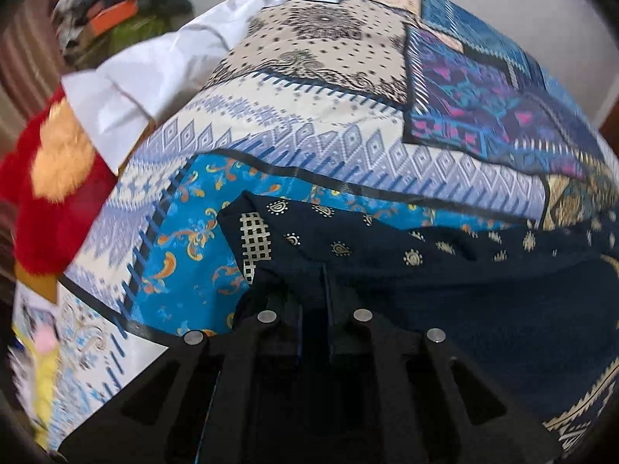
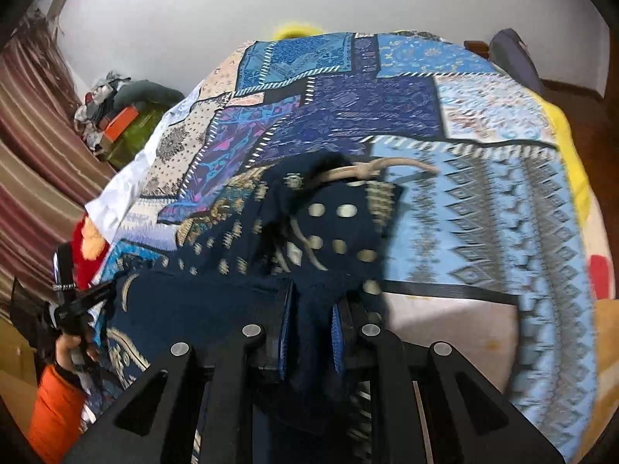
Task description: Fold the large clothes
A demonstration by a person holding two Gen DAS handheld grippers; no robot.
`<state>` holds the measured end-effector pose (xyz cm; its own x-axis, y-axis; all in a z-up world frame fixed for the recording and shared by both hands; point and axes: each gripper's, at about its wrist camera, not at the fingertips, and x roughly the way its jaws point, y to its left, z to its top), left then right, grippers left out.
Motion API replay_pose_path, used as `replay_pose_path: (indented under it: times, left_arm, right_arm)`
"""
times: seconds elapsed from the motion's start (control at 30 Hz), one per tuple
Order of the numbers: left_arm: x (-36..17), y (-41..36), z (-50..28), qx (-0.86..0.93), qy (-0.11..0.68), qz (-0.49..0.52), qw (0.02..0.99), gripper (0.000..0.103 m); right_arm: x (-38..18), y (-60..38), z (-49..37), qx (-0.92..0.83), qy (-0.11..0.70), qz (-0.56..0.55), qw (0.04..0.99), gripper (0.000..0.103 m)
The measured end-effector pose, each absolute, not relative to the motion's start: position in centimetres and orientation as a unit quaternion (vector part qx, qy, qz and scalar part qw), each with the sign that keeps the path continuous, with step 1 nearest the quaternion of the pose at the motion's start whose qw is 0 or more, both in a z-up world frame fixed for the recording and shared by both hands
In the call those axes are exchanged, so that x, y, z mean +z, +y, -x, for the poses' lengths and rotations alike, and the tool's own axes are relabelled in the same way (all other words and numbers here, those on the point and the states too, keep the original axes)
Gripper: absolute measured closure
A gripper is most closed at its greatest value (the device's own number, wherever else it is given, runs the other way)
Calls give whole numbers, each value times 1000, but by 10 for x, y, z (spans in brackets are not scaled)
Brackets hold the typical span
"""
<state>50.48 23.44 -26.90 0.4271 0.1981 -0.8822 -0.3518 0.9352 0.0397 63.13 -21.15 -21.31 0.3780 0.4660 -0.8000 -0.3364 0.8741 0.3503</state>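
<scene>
The navy garment [image 2: 309,239] lies on the patchwork bedspread [image 2: 483,201], bunched toward the near edge, its tan cord [image 2: 371,168] curled on top. The right gripper [image 2: 309,321] is clamped on a fold of navy cloth that hangs between its jaws. The left gripper [image 1: 314,290] pinches the garment's edge [image 1: 387,270] at the bed's left side, jaws nearly together. A red plush [image 1: 50,201] sits just beside the bedspread.
</scene>
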Motion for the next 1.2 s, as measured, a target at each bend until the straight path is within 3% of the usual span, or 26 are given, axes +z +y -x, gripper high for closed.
replay_pose_path:
  times: [0.17,0.27,0.3,0.33,0.4,0.57,0.8,1.0,1.2]
  left_arm:
    - [-252,239,-501,146,529,67,833,90]
    - [-227,243,-493,134,521,94,838,78]
    - [-218,244,-488,134,514,98,841,56]
    - [-205,244,-483,154,499,89,848,26]
    - [-185,239,-470,174,465,58,866,15]
    - [-167,215,-446,154,463,0,873,14]
    - [-203,164,-428,82,489,-13,868,11]
    - [-246,130,-450,75,509,-47,856,11]
    - [-258,147,-492,105,500,-60,858,6]
  right_arm:
    - [-188,-239,-615,137,478,9,868,90]
    - [-170,-259,-599,137,472,13,871,90]
    - [-163,-262,-591,148,470,7,870,90]
    - [-156,-263,-583,157,466,6,871,90]
    - [-145,-262,-569,170,454,11,875,90]
    - [-130,-234,-531,217,440,28,871,90]
    - [-154,-182,-499,278,455,48,845,90]
    - [-206,-140,-515,281,492,67,821,90]
    - [-224,-121,-562,269,490,65,827,90]
